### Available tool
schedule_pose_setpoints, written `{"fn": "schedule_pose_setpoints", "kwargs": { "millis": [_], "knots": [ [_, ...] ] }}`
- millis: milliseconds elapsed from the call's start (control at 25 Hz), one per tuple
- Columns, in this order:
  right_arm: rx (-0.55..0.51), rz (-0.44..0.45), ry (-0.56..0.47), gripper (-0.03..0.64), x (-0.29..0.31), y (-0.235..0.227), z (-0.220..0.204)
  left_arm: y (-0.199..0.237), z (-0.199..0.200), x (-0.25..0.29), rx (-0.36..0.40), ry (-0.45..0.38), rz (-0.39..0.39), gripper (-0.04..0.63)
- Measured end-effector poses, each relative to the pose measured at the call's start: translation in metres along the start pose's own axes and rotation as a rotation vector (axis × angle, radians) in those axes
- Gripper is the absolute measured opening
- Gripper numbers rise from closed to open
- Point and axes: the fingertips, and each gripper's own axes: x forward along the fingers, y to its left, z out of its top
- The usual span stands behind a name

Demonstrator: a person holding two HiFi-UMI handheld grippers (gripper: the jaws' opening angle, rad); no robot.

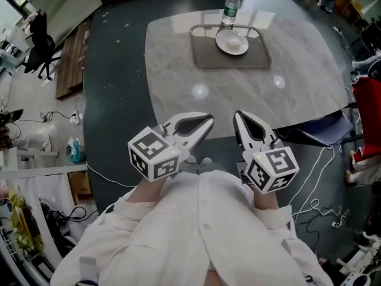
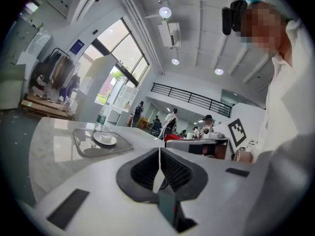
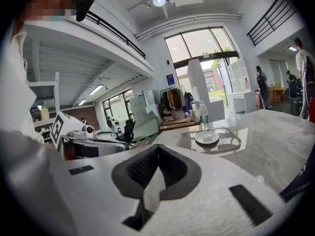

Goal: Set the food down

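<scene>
A pale piece of food (image 1: pixel 235 41) lies on a white plate (image 1: pixel 231 43) that rests on a grey tray (image 1: pixel 231 52) at the far side of the marble table (image 1: pixel 244 88). The plate (image 2: pixel 105 139) and tray (image 2: pixel 101 146) show small at the left of the left gripper view. In the right gripper view the plate (image 3: pixel 207 138) with the food (image 3: pixel 207 136) sits on the tray (image 3: pixel 209 142). My left gripper (image 1: pixel 206 122) and right gripper (image 1: pixel 237 118) are both shut and empty, held close to my body at the table's near edge, far from the tray.
A clear water bottle (image 1: pixel 231 6) stands just behind the tray. A dark chair (image 1: pixel 318 133) stands at the table's right edge. Cables (image 1: pixel 324 201) lie on the dark floor. Wooden boards (image 1: pixel 69 55) lie at the left. People stand in the background (image 2: pixel 170 122).
</scene>
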Motion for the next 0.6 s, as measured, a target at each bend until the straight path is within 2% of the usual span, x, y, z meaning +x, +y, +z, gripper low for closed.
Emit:
{"fn": "schedule_pose_setpoints", "kwargs": {
  "millis": [440,600],
  "knots": [
    [-0.036,0.061,-0.027,0.003,-0.006,0.0,0.017,-0.014,0.014,0.02,-0.01,-0.034,0.022,0.023],
    [-0.038,0.072,-0.019,0.003,-0.008,-0.001,0.014,-0.016,0.01,0.023,-0.008,-0.012,0.016,0.023]
  ]
}}
